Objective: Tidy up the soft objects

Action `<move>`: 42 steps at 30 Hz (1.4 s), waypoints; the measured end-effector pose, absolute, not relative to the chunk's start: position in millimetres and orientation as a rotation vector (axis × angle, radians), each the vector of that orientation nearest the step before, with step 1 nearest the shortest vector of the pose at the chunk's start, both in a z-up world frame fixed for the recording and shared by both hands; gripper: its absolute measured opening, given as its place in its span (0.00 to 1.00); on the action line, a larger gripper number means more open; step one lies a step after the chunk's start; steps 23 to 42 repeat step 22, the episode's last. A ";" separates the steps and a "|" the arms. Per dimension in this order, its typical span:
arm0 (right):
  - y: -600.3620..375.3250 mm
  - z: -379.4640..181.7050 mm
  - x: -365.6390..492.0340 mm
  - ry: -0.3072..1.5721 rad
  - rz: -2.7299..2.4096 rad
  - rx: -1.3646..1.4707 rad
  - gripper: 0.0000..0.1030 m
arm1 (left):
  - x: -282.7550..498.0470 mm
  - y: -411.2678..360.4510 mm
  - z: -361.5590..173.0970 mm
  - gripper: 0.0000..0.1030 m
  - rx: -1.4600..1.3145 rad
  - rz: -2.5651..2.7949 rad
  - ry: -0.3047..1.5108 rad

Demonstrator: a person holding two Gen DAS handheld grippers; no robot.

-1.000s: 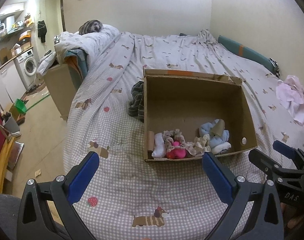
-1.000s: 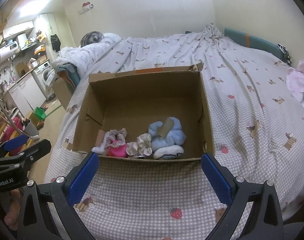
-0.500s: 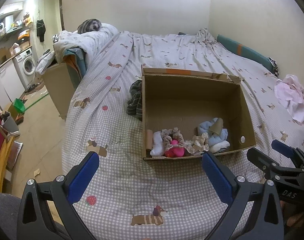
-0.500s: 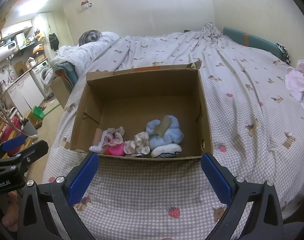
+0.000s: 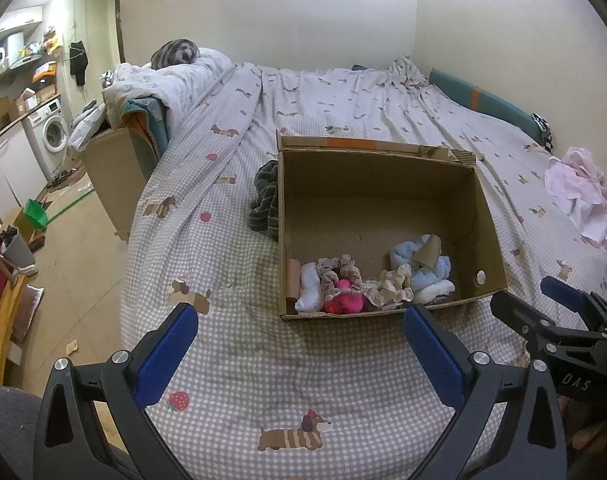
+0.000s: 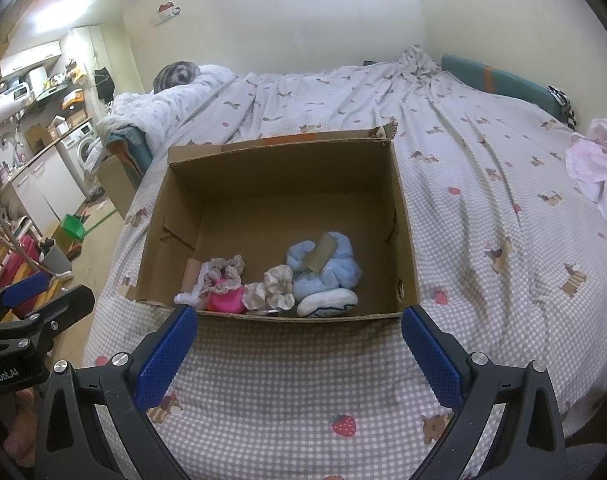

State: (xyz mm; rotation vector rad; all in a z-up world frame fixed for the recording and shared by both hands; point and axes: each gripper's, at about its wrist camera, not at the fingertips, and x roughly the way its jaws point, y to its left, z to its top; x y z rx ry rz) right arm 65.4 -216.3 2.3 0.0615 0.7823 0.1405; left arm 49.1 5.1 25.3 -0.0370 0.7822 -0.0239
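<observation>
Above the checked bedsheet (image 6: 287,376), both the left gripper (image 5: 299,344) and the right gripper (image 6: 299,340) hung wide open and empty, level, aimed at the cardboard box (image 6: 403,240). Inside, along its near wall, lay the soft objects (image 6: 327,272); they looked light and squashy, best pinched at their bulk.

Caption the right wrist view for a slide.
Open right tool hovers before a cardboard box of soft items on the bed.
</observation>
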 end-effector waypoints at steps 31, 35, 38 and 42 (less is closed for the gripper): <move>-220.5 5.5 61.8 0.773 0.136 0.081 1.00 | 48.2 9.7 25.2 0.99 -0.035 -0.020 0.775; -220.5 5.5 61.8 0.773 0.136 0.081 1.00 | 48.2 9.7 25.2 0.99 -0.035 -0.020 0.775; -220.5 5.5 61.8 0.773 0.136 0.081 1.00 | 48.2 9.7 25.2 0.99 -0.035 -0.020 0.775; -220.5 5.5 61.8 0.773 0.136 0.081 1.00 | 48.2 9.7 25.2 0.99 -0.035 -0.020 0.775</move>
